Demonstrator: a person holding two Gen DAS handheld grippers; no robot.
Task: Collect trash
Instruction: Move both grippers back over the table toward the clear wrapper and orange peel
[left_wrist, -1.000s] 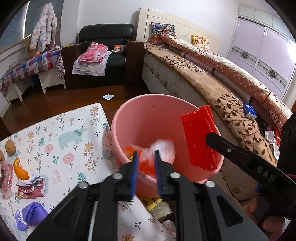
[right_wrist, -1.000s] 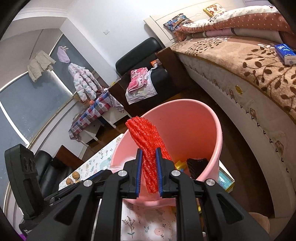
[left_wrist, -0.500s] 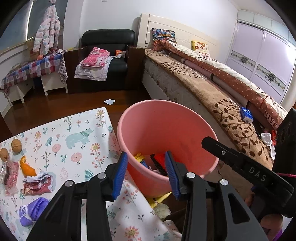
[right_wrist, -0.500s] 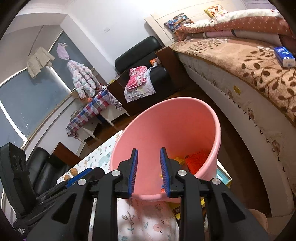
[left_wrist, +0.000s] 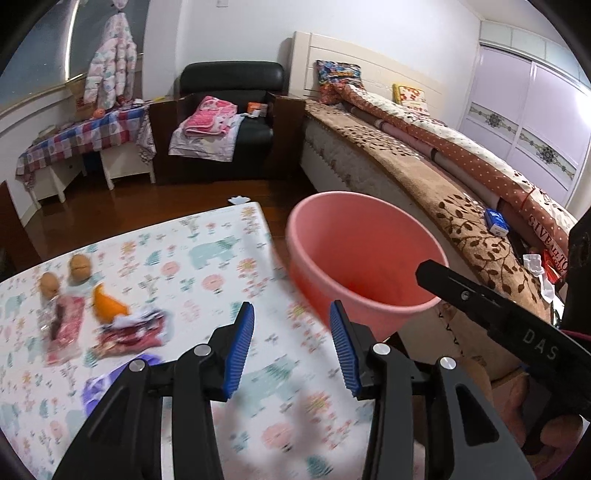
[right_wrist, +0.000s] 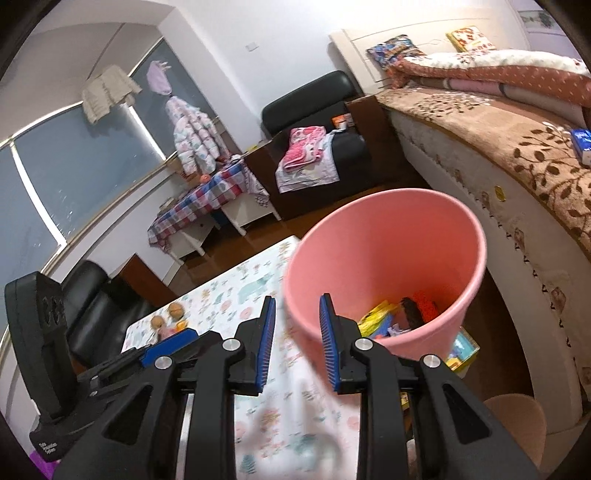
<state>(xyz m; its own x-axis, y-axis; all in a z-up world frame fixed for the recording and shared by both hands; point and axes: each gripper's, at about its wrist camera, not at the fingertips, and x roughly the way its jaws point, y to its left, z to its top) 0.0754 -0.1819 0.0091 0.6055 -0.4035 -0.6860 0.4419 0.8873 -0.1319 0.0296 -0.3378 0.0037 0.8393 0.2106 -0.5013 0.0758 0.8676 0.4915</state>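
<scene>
Blue-padded, both tongs stand apart and grip nothing: left gripper (left_wrist: 291, 347) levelled over the floral tablecloth (left_wrist: 207, 258), right gripper (right_wrist: 297, 341) tilted at the pink bucket (right_wrist: 384, 236), which stands beside the table holding trash (right_wrist: 402, 314). Wrappers (left_wrist: 129, 328) lie left.

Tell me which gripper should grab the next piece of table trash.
Left. The left gripper, open, hangs over the table beside the red wrapper; the right gripper, also open, sits by the pink bin.
</scene>
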